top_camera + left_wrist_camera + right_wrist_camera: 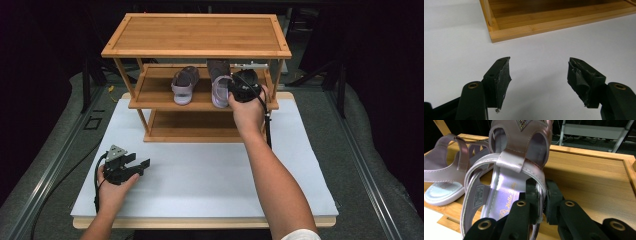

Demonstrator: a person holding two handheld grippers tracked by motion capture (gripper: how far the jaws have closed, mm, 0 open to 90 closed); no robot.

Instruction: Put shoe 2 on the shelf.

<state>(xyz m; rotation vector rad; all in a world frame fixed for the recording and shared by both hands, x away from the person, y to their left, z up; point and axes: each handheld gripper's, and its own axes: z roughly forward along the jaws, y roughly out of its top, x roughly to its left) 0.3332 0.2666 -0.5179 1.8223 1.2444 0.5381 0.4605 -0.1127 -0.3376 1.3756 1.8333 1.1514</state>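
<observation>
I have the right gripper [541,200] pinching the heel strap of the sandal [219,90] at 12 o'clock on the rack's middle shelf [160,102], beside its mate [185,84]. My left gripper [131,166] rests spread at 8 o'clock, out of the way.

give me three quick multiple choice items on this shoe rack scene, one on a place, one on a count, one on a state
1. Which shelf of the rack holds the sandals?
A. top
B. middle
C. bottom

2. How many sandals are on the rack?
A. one
B. two
C. four

3. How is the left gripper?
A. open, holding nothing
B. shut on a sandal
C. shut on the rack

Key:
1 B: the left sandal and right sandal both sit on the middle shelf.
2 B: the high view shows two.
3 A: its jaws stand apart over the white table, while the right gripper is clamped on the right sandal's heel strap.
</observation>
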